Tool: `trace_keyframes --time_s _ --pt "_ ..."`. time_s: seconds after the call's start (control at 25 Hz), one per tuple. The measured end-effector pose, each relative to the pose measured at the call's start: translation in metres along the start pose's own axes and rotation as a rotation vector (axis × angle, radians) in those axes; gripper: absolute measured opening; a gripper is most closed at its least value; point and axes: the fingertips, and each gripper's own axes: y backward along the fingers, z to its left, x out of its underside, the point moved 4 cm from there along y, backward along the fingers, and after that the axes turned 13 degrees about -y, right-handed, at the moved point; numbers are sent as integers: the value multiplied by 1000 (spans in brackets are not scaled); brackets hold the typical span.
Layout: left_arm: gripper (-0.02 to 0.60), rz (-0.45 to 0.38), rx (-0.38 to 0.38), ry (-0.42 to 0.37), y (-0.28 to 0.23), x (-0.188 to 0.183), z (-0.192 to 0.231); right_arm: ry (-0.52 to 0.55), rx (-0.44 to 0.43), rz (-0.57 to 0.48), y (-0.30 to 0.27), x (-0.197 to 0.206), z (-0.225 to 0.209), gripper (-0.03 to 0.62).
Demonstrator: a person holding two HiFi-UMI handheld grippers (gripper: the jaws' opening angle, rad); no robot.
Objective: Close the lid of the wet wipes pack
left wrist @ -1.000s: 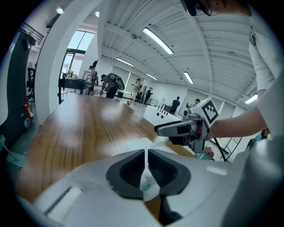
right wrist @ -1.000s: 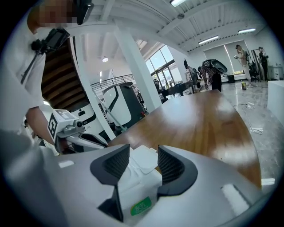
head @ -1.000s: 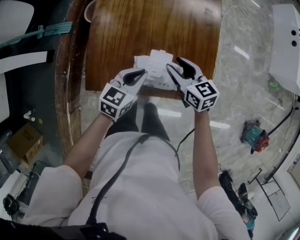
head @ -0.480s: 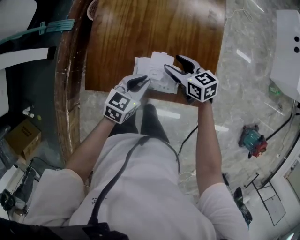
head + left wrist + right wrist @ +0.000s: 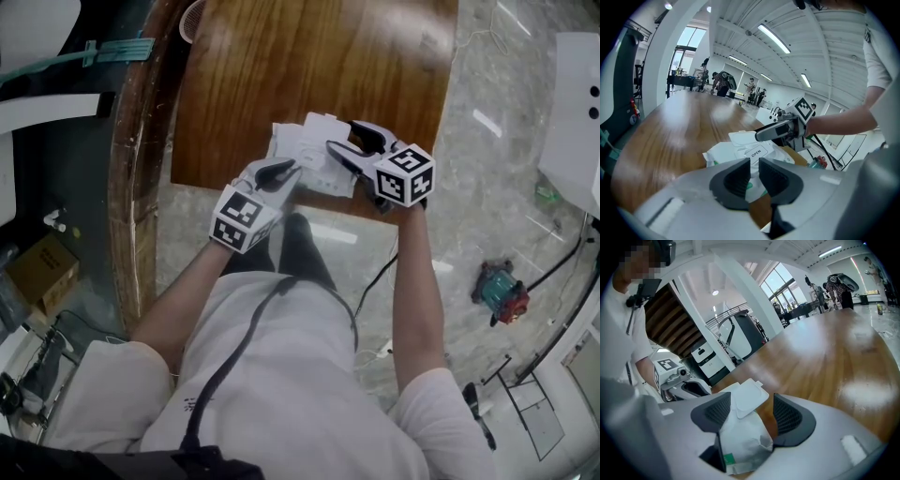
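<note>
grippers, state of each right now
left gripper: nearly shut, apparently pinching the wet wipes pack
right gripper: open, jaws just been opening, pack lies between them ungripped

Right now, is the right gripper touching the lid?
Cannot tell. Right gripper view: the right gripper's jaws have just been opening around the lid; tabletop shows beside one, but the lid's edge meets the other's outline.

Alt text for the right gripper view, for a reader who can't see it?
The right gripper, its jaws having just opened wide, straddles the near end of a white wet wipes pack whose lid lies flipped open on a wooden table. The left gripper shows at the left edge.
</note>
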Motion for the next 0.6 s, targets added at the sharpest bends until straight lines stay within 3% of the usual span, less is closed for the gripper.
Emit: trace_keyframes --time_s 0.6 --pt "64 15 2 17 -2 2 1 58 -93 -72 15 -20 31 279"
